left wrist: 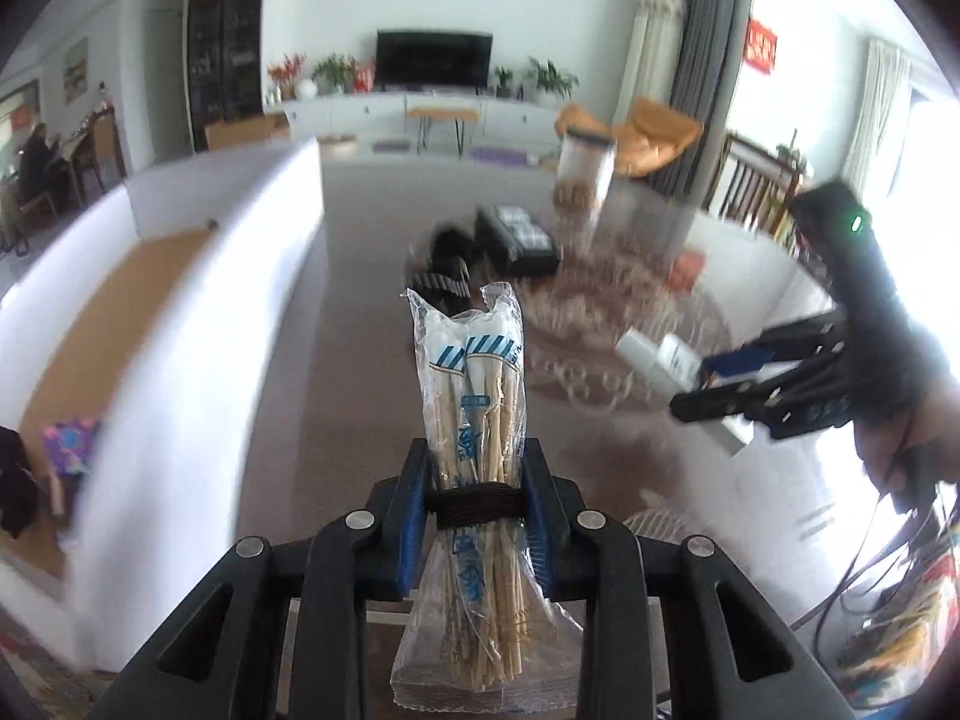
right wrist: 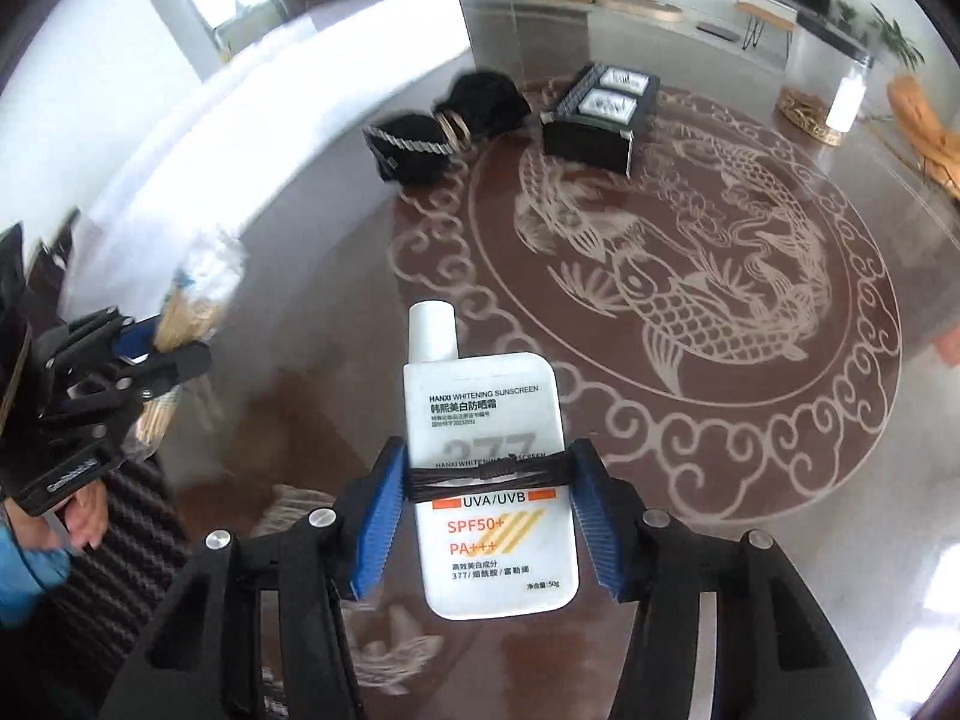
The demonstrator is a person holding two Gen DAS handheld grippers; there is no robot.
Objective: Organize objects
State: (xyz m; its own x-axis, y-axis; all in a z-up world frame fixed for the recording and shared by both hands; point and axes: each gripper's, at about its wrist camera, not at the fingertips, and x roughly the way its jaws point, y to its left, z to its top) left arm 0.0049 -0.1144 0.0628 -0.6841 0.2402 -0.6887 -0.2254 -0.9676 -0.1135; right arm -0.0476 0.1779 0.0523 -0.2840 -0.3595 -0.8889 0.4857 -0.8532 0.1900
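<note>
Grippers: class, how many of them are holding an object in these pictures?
2. The left gripper clamps a bag of chopsticks; the right gripper clamps a white sunscreen bottle. Both are above the patterned table.

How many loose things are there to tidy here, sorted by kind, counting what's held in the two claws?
Packs of wooden sticks: 1, the stick pack in the left gripper
Sunscreen bottles: 1, the sunscreen bottle in the right gripper
Black fabric items: 2
Black organizer tray: 1
Clear jar: 1
Total: 6
</note>
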